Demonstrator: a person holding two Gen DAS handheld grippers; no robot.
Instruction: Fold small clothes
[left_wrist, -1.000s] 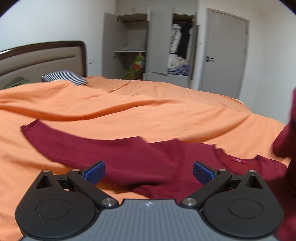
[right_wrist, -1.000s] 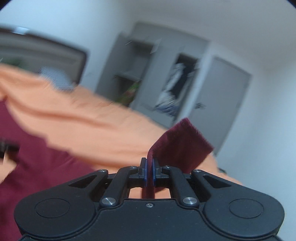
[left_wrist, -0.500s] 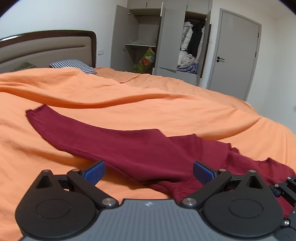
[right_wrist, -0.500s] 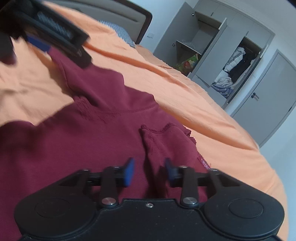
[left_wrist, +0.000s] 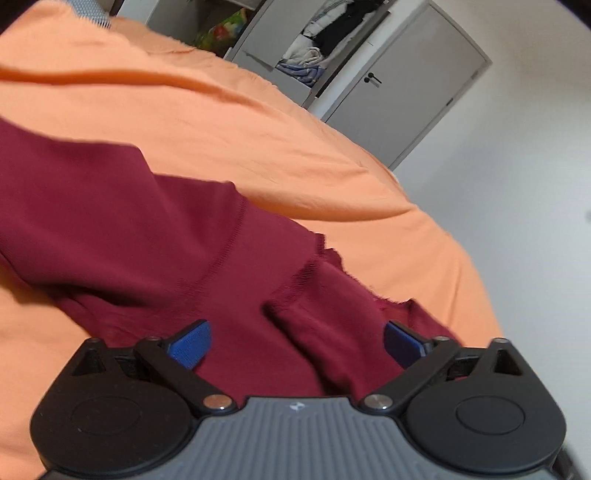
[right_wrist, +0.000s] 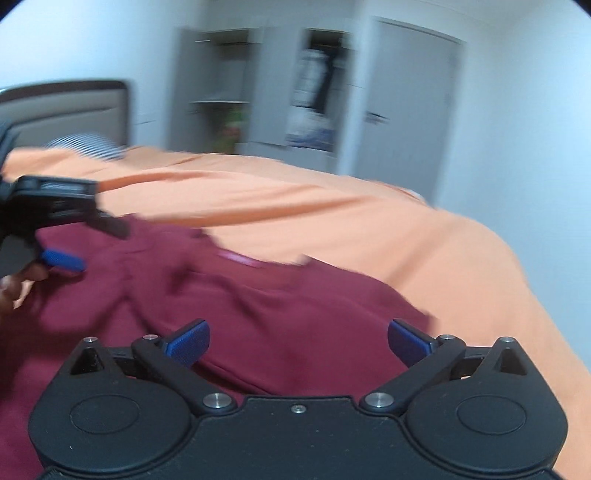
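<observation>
The left claw (left_wrist: 295, 343) stands wide open with nothing between its blue pads, hanging low over a dark red top (left_wrist: 155, 236) that lies spread on the orange bedspread (left_wrist: 258, 122) of a bed. Under this claw the cloth bunches into a thick fold beside a stitched seam. The right claw (right_wrist: 297, 341) is likewise spread wide and holds nothing, poised over another part of the same top, whose neckline shows a small pink label (right_wrist: 240, 258). In the right wrist view, which is blurred, the left claw appears at the left edge with a hand (right_wrist: 14, 284) behind it. Past the bed stand a headboard (right_wrist: 66, 107), an open wardrobe (left_wrist: 314, 40) and a grey door (left_wrist: 410, 88).
</observation>
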